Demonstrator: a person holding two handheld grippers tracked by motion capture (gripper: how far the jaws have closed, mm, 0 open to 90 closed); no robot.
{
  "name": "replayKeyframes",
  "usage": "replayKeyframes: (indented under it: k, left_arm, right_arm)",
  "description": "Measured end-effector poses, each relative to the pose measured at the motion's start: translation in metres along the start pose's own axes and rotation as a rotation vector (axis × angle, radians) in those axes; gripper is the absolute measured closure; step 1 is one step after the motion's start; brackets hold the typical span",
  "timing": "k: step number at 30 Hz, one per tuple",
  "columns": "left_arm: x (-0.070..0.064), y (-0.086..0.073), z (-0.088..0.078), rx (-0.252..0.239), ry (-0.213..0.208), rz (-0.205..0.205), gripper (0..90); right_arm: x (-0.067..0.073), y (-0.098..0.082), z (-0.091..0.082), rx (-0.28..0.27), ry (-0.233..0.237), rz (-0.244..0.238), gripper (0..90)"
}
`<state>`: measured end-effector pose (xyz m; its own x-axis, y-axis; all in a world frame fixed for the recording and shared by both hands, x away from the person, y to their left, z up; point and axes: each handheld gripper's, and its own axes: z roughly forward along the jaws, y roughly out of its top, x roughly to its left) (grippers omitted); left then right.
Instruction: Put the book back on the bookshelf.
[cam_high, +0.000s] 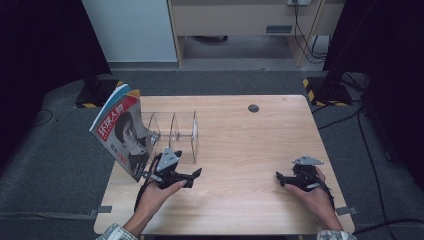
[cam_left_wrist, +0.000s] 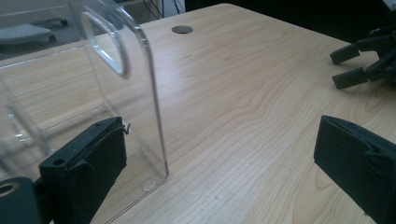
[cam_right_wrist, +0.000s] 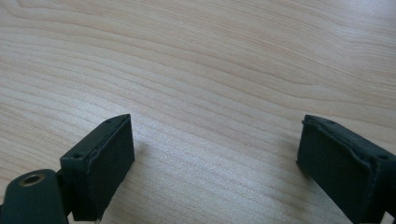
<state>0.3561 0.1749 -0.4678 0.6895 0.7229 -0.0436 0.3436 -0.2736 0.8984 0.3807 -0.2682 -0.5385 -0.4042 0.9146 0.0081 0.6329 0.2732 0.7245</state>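
Left gripper (cam_high: 192, 176) spread wide, nothing pinched, just beside clear acrylic rack (cam_high: 175, 131) | magazine (cam_high: 123, 131) leaning on rack's left end | right gripper (cam_high: 281, 178) spread wide, empty, low over wooden table (cam_high: 240, 145)

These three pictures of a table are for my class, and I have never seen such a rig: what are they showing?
A person sits at a wooden table with a hand-held two-jaw tool in each hand. One camera looks down from above; the other two ride on the tools and look along their black jaws. The left tool sits beside a clear plastic divider rack, against which a magazine leans. The right tool rests over bare wood. Both tools are open and hold nothing.
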Motion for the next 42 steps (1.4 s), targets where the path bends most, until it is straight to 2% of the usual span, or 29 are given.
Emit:
replayKeyframes:
  k: [10,18,28,33,42]
  left_arm:
    - [-0.02,0.003,0.031,0.044,-0.045,0.033,2.0]
    - [-0.035,-0.001,0.063,0.115,-0.085,0.065,2.2]
    - [-0.049,-0.005,0.084,0.192,-0.126,0.085,3.0]
    - [-0.056,-0.005,0.096,0.224,-0.138,0.089,3.2]
    - [-0.07,-0.002,0.12,0.252,-0.139,0.106,3.7]
  right_arm:
    - [0.001,0.0,0.001,0.015,-0.005,0.001,4.9]
    - [0.001,0.0,0.001,0.018,-0.006,0.001,4.5]
    - [0.001,0.0,0.001,0.017,-0.006,0.002,4.5]
    - [0.001,0.0,0.0,0.018,-0.007,0.001,4.6]
    - [0.001,0.0,0.0,0.019,-0.005,0.0,4.7]
